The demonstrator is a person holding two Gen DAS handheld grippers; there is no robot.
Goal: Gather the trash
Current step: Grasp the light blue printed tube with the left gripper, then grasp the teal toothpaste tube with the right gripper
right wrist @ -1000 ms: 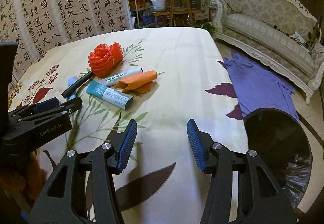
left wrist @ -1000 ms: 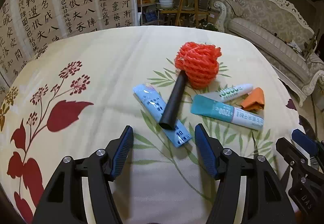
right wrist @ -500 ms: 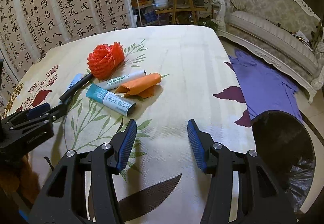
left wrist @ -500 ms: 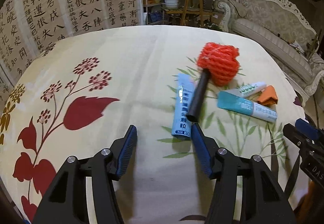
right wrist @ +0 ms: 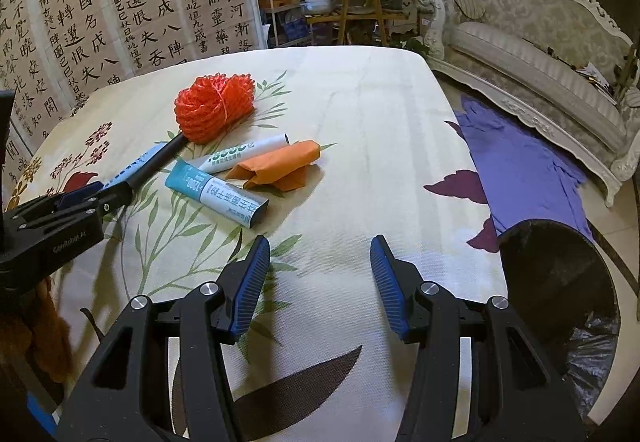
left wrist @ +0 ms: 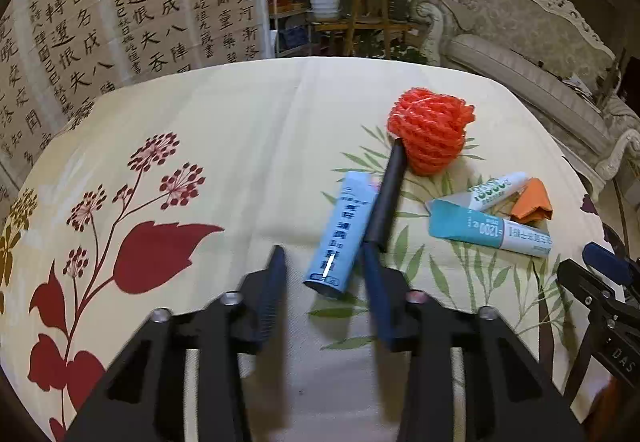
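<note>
Cloth-covered table (left wrist: 248,130) spreads bare to the left of the left gripper (left wrist: 323,274), whose parted jaws flank the near end of a light-blue packet (left wrist: 340,238) lying flat beside a black tube (left wrist: 386,198). Right view: the right gripper (right wrist: 316,274) hovers wide open over bare cloth near the table's edge, a black-lined bin (right wrist: 560,282) just off it, the packet (right wrist: 134,166) well apart to the left.

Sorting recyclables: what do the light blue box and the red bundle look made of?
Light blue box: seemingly thin printed cardboard with a slight sheen; flat faces, crisp edges, open end. Red bundle: probably plastic netting or cord; bright, faintly glossy twisted strands.
</note>
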